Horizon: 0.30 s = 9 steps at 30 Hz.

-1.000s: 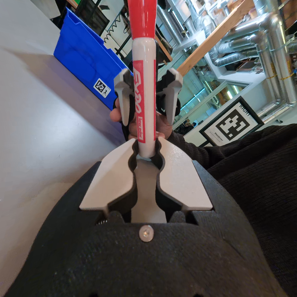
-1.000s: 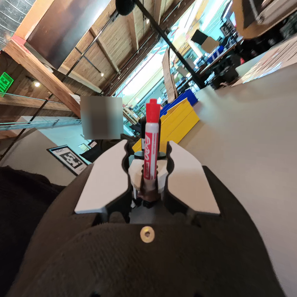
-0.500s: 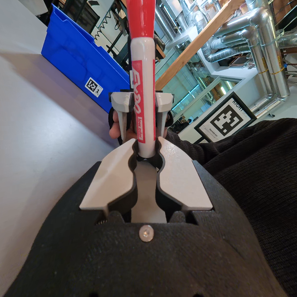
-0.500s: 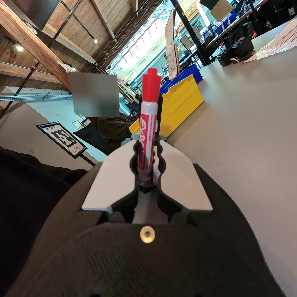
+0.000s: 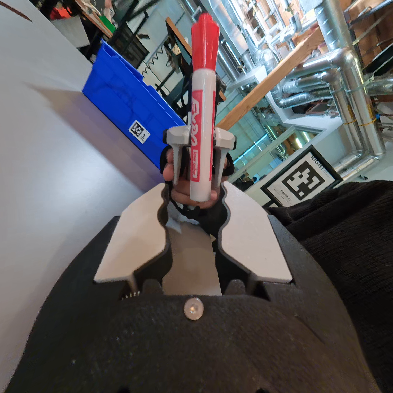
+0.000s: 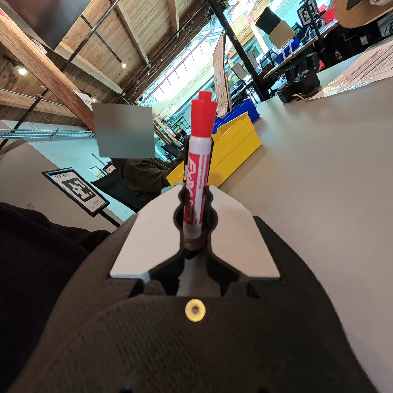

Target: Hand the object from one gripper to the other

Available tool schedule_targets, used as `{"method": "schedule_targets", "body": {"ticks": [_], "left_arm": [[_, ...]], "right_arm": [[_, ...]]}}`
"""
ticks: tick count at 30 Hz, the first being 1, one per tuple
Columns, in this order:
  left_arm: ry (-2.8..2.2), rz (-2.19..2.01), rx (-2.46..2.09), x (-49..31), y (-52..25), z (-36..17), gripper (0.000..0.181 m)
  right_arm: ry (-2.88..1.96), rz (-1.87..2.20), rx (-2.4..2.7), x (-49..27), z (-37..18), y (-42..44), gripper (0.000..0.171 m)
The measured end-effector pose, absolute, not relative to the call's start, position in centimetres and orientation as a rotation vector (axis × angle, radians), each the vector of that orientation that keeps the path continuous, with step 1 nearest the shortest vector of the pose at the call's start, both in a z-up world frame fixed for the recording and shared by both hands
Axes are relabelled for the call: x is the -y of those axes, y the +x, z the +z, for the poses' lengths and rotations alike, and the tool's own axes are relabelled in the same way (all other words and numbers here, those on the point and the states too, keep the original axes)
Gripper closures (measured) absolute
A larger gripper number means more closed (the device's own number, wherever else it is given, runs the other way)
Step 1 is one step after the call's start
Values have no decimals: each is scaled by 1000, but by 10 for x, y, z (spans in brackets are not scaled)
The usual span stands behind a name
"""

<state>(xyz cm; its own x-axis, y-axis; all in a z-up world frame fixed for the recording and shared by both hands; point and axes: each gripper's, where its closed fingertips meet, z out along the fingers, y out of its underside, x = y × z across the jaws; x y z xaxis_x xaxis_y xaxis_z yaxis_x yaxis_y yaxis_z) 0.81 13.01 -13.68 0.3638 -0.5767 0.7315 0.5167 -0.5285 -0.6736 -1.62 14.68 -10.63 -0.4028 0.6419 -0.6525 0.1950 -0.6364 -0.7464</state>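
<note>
Daylight was bright and even. Windows (image 6: 187, 70) far beyond the right tongs (image 6: 196, 191) glared white. The marker cap (image 5: 204, 40) above the left tongs (image 5: 192, 189) blurred; edges bowed.

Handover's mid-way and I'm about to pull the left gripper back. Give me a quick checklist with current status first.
1. Right gripper shut on the red marker: ok, its fingers press the barrel on both sides.
2. Left gripper released: ok, jaws spread, the marker's base sits between and beyond its tips, touching neither.
3. Marker cap on: ok, red cap seated at the far end.
4. Marker aligned in the grip: ok, it runs straight along the right fingers.
5. Retreat path for the left gripper: cannot tell, neither view shows what lies behind it.
6. Grip firmness: cannot tell from the pictures.
</note>
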Motion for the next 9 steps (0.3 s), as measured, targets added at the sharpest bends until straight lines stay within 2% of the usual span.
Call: {"method": "schedule_targets", "body": {"ticks": [3,7,9], "left_arm": [[-1555,-1312,-3,-134,-7,-127,122],[-1471,-1069,-36,-135,-25,-108,76],[-1494,-815,-124,-136,-29,-106,47]], "right_arm": [[-1533,2156,1173,-142,-109,-15,153],[-1581,2272,1150,-137,-110,-16,152],[-1607,2323,1151,-136,-111,-14,152]]}}
